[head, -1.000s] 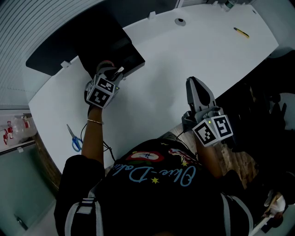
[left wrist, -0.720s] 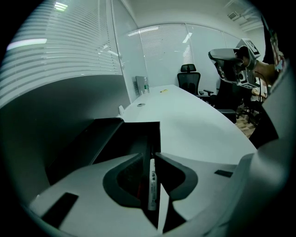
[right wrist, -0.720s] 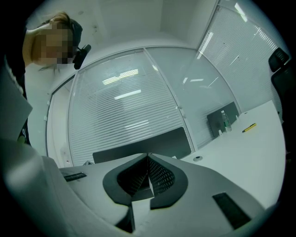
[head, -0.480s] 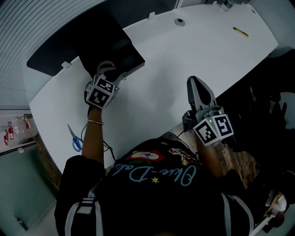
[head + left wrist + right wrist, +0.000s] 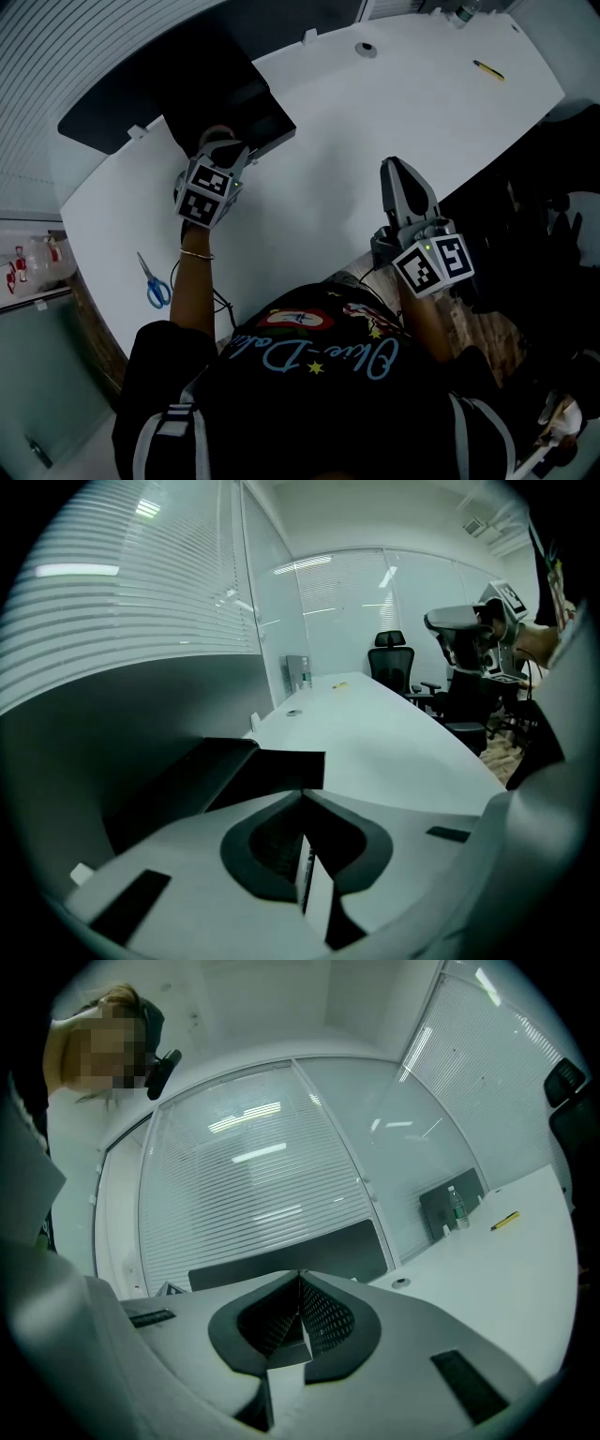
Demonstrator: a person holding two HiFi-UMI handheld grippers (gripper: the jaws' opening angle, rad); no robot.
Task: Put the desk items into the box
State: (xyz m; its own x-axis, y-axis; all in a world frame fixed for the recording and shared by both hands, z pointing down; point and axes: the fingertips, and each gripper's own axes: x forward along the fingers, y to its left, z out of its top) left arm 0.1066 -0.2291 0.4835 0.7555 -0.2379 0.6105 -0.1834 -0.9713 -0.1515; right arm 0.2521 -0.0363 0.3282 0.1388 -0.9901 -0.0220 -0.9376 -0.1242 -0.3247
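Your left gripper (image 5: 228, 148) hangs over the black box (image 5: 234, 89) at the far left, its jaws just closed together on nothing. Your right gripper (image 5: 401, 178), pinched closed and empty, seems parked clear. Scissors (image 5: 152, 281) near left and pen (image 5: 489, 67) far right lie unboxed.

I see 1 black box (image 5: 230, 94) in the upper left of the head view, on the white desk (image 5: 375, 122); its inside is too dark to read. 1 pair of blue-handled scissors (image 5: 150, 279) lies flat at the lower left, well apart from the box. 1 yellow pen (image 5: 489, 67) lies flat at the upper right.
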